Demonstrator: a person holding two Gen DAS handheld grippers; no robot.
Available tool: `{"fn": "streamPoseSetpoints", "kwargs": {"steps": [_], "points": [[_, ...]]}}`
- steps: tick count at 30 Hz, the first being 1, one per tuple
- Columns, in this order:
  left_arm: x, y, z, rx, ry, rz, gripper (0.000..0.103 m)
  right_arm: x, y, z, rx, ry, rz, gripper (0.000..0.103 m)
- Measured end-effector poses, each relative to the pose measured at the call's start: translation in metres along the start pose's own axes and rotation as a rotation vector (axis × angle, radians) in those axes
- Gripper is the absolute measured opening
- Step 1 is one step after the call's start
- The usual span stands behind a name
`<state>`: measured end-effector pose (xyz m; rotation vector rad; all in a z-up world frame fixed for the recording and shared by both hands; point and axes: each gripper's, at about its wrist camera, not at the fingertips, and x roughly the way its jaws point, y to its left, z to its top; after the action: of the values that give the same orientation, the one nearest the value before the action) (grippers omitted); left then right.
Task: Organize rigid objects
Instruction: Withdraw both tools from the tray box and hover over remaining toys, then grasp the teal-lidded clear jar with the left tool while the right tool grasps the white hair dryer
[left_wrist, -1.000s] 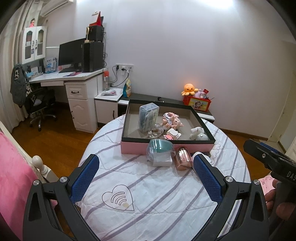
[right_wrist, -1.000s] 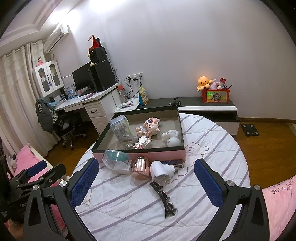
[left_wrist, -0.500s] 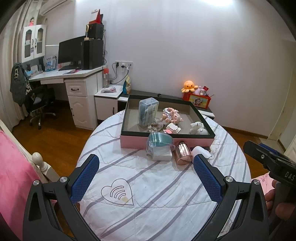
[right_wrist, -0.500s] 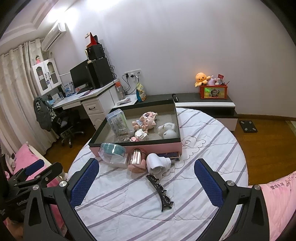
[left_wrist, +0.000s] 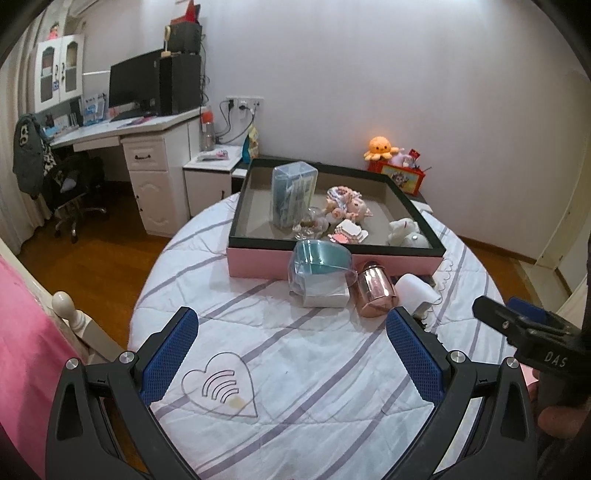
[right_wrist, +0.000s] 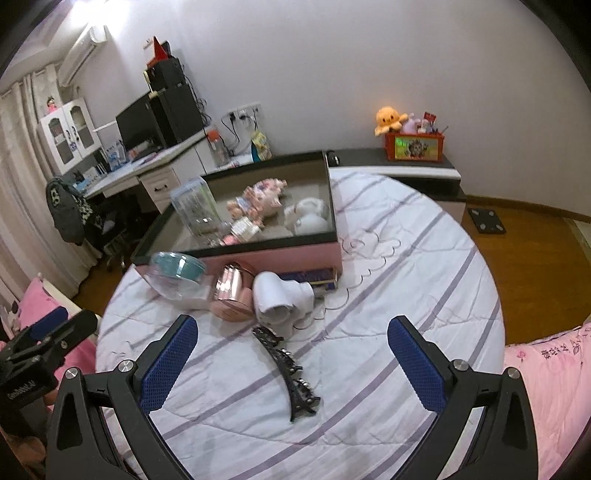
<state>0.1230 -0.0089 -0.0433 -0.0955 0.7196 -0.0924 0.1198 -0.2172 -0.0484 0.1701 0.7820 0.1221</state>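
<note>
Both claws have drawn nearer the bed's clutter; the left claw (left_wrist: 291, 354) and right claw (right_wrist: 291, 356) gape empty, the hair clip (right_wrist: 290, 373) likely first into the pink box (right_wrist: 258, 258).

"DAS" on right gripper (left_wrist: 532, 343) body; partly legible print on left gripper (right_wrist: 40, 354) body.

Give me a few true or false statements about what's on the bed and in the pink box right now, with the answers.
1. Both grippers are open and hold nothing: left gripper, right gripper. True.
2. The black hair clip lies inside the pink box. False: it lies on the bedspread, nearest the right gripper.
3. The rose-gold cup lies between the clear container and the white device. True.
4. The pink box is empty. False: it holds toys and a clear case.
</note>
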Motion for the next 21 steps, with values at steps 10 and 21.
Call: {"fn": "streamPoseSetpoints", "kwargs": {"steps": [10, 21], "points": [[0.054, -0.013, 0.011, 0.027, 0.064, -0.017, 0.103, 0.044, -0.003, 0.000, -0.005, 0.089, 0.012, 0.103], [0.106, -0.017, 0.021, 0.027, 0.124, -0.011, 0.103, 0.084, -0.003, 0.007, -0.039, 0.146, 0.020, 0.103]]}}
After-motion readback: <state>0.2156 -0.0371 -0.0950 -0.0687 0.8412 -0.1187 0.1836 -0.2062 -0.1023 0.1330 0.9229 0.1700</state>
